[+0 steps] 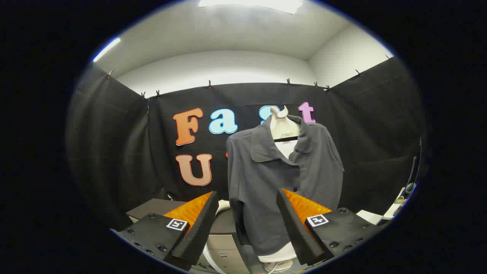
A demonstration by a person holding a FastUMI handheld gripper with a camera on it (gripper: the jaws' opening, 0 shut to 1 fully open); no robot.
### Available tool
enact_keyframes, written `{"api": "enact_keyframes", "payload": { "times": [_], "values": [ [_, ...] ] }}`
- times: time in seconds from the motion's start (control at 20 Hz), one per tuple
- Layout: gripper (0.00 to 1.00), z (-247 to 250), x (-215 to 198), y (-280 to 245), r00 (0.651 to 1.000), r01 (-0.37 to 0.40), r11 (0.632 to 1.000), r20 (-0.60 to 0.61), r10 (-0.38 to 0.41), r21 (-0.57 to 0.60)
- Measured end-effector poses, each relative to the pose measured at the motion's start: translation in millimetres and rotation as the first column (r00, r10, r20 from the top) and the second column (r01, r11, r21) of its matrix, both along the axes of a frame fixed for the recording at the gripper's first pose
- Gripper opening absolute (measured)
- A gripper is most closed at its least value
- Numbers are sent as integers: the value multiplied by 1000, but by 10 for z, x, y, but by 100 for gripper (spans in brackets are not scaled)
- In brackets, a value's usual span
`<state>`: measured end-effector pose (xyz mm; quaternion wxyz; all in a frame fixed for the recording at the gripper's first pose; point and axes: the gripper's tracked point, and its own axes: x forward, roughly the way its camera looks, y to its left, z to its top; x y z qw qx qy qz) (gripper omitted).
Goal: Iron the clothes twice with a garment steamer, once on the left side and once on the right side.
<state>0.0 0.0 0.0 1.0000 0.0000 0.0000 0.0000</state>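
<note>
A dark grey short-sleeved polo shirt (283, 179) of soft matte cloth, with a folded collar and a buttoned placket, hangs on a cream-coloured torso mannequin (283, 127) whose smooth neck rises above the collar. The shirt stands just ahead of the tongs (247, 201), slightly nearer their right finger, its hem falling into the gap between them. The tongs are spread wide and hold nothing; each finger is a wedge-shaped block with a ribbed inner pad, and each carries a small square black-and-white marker on its flat base. Below and to the left of the shirt sits a pale grey boxy cabinet (224, 251), with a curved white cable (210, 258) in front of it. Black cloth, clipped along its top edge, walls the booth on three sides beneath a white ceiling with a bright light panel (251, 4). Open room lies to the left of the shirt.
</note>
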Motion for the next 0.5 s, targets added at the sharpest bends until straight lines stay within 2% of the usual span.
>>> {"api": "enact_keyframes", "payload": {
  "times": [0.2, 0.3, 0.5],
  "values": [
    [98, 127, 62, 131, 1000, -21, 1000, 7, 21, 7],
    [98, 195, 17, 201, 999, -39, 999, 12, 40, -25],
    [98, 226, -222, 163, 999, -9, 998, 38, 11, -69]
  ]
}}
